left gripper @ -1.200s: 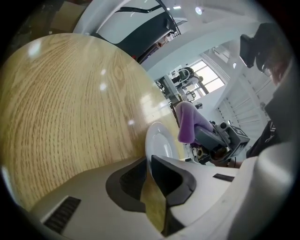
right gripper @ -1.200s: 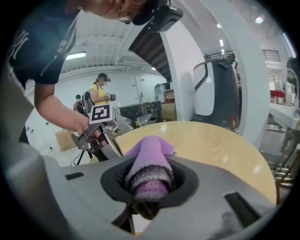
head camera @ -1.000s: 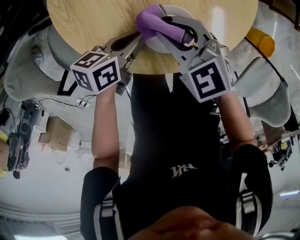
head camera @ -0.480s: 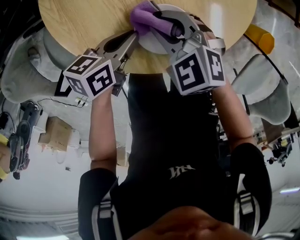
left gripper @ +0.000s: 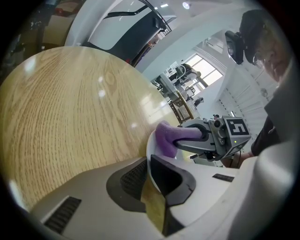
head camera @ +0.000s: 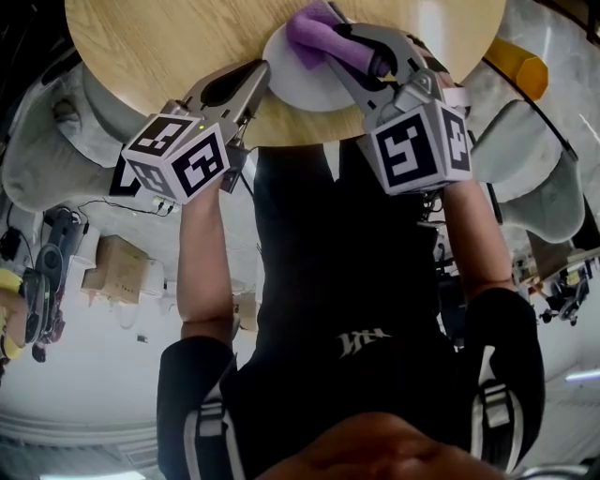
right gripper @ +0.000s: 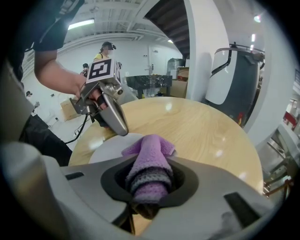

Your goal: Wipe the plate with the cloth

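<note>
Left tongs: Your left tongs (head camera: pixel 260 75) sit at the left rim of the plate (head camera: pixel 300 86). In the left gripper view the tongs (left gripper: pixel 149 172) have the white rim running into the narrow gap between the pads. The jaws have just been closing and now pinch that rim.

Right tongs: Your right tongs (head camera: pixel 339 42) come in from the near right over the plate. In the right gripper view the tongs (right gripper: pixel 147 183) are clamped on a bunched roll of the cloth (right gripper: pixel 147 161), which fills the gap between the jaws.

Cloth: The purple cloth (head camera: pixel 314 26) sticks out past the right jaws, and its free end is down on the far part of the plate. From the left gripper view the cloth (left gripper: pixel 166 138) hangs from the right tongs onto the white surface.

Plate: The plate (right gripper: pixel 105 150) is white and round, and it lies flat on the desk (head camera: pixel 169 47) close to the near edge, right in front of you. Its bare face (left gripper: pixel 183 158) shows between the two tongs.

Desk: The desk (left gripper: pixel 70 103) is round with a light wood grain (right gripper: pixel 201 131). It stretches away to the left and far side of the plate.
</note>
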The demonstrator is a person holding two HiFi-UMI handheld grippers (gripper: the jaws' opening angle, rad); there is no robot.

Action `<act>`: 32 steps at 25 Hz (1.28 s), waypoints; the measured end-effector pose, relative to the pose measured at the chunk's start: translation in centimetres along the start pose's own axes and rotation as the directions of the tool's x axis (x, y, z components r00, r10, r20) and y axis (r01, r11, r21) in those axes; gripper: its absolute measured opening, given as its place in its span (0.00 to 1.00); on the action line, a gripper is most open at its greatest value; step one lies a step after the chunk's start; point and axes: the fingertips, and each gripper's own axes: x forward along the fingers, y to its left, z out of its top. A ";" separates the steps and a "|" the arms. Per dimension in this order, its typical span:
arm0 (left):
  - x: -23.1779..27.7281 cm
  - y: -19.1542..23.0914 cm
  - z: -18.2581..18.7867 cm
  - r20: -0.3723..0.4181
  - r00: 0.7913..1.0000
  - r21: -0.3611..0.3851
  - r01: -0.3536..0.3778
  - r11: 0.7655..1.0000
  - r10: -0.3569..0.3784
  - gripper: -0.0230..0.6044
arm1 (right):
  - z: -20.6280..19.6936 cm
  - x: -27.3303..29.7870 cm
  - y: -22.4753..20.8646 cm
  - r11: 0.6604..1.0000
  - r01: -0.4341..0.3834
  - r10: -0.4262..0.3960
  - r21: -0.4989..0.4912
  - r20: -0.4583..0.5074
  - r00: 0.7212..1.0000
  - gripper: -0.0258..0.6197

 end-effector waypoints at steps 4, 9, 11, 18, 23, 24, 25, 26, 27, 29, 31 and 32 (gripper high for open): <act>-0.1 0.0 -0.3 -0.006 1.000 0.005 0.005 1.000 -0.004 0.09 | -1.6 -1.6 -0.7 0.999 0.035 -0.035 -0.007 -0.031 0.999 0.19; -0.1 0.0 -0.4 -0.001 1.000 0.002 0.004 1.000 -0.004 0.09 | -4.3 -3.7 -2.0 0.997 0.078 -0.077 0.016 -0.088 0.993 0.19; -0.1 0.0 -0.4 0.004 1.000 0.004 0.003 1.000 -0.003 0.09 | -4.3 -4.6 -2.6 0.995 0.104 -0.103 0.009 -0.101 0.990 0.19; 0.0 -0.3 -0.4 0.011 1.000 0.016 0.000 1.000 0.000 0.09 | 1.6 -2.0 1.0 1.000 -0.003 0.003 -0.018 0.030 1.000 0.19; 0.1 -0.2 -0.2 0.016 1.000 0.005 0.001 1.000 -0.001 0.09 | 3.0 1.7 3.3 0.994 -0.080 0.082 -0.076 0.032 0.996 0.19; 0.0 -0.1 -0.1 0.020 1.000 0.005 0.000 1.000 0.000 0.09 | 2.8 2.0 3.3 0.994 -0.082 0.083 -0.073 0.022 0.996 0.19; 0.0 0.0 -0.1 0.023 1.000 0.007 -0.002 1.000 0.002 0.09 | 2.6 2.1 3.2 0.994 -0.082 0.083 -0.069 0.013 0.996 0.19; 0.0 0.0 0.0 0.026 1.000 0.010 -0.004 1.000 0.004 0.08 | 2.3 2.1 3.1 0.994 -0.082 0.082 -0.067 0.004 0.997 0.19; 0.0 -0.1 0.0 0.029 1.000 0.014 -0.005 1.000 0.005 0.08 | 1.9 1.9 3.0 0.995 -0.081 0.081 -0.066 -0.003 0.997 0.19; 0.1 -0.3 0.0 0.031 0.999 0.020 -0.006 1.000 0.005 0.08 | 1.2 1.3 2.9 0.995 -0.079 0.078 -0.058 -0.016 0.997 0.19; 0.1 -0.4 0.0 0.029 1.000 0.029 -0.009 1.000 0.008 0.08 | 0.4 0.7 2.8 0.996 -0.074 0.073 -0.048 -0.031 0.997 0.19; 0.1 -0.4 0.0 0.027 1.000 0.034 -0.011 0.999 0.010 0.08 | -0.1 0.4 2.7 0.997 -0.071 0.069 -0.043 -0.040 0.997 0.19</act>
